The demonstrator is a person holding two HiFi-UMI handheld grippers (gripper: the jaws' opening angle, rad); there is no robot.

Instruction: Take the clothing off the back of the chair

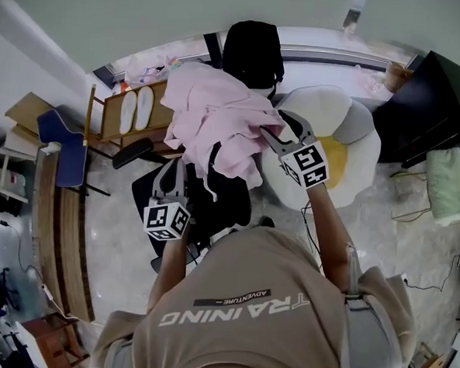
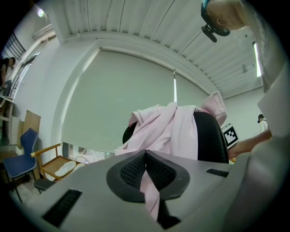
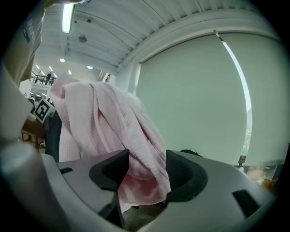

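Head view, with both gripper views. The pink garment [image 1: 218, 128] is draped in a heap over the chair back [image 1: 253, 52] of the black office chair, at twelve o'clock from you.

Your left gripper [image 1: 171, 168] sits at seven o'clock of the heap. Its own view shows the jaws pressed together on a thin strip of the pink garment [image 2: 172, 131], which runs up to the chair back [image 2: 208, 136].

Your right gripper [image 1: 278, 128] sits at four o'clock of the heap. Its own view shows the jaws standing wide. A thick fold of the pink garment [image 3: 99, 122] hangs in the gap, not visibly pinched.

Step in hand, as judged: securing the second hold before the lift. The garment has not yet left the chair.

The next move calls for you to close the right jaws on that fold. Then raise both grippers together, high enough that the cloth clears the top of the back, and draw it toward six o'clock.

Count:
- one garment
- one black chair bearing it
- two grippers

Bystanders, each single:
- a blue chair [image 1: 61, 142] at nine o'clock
- a flower-shaped cushion [image 1: 334, 139] at two o'clock
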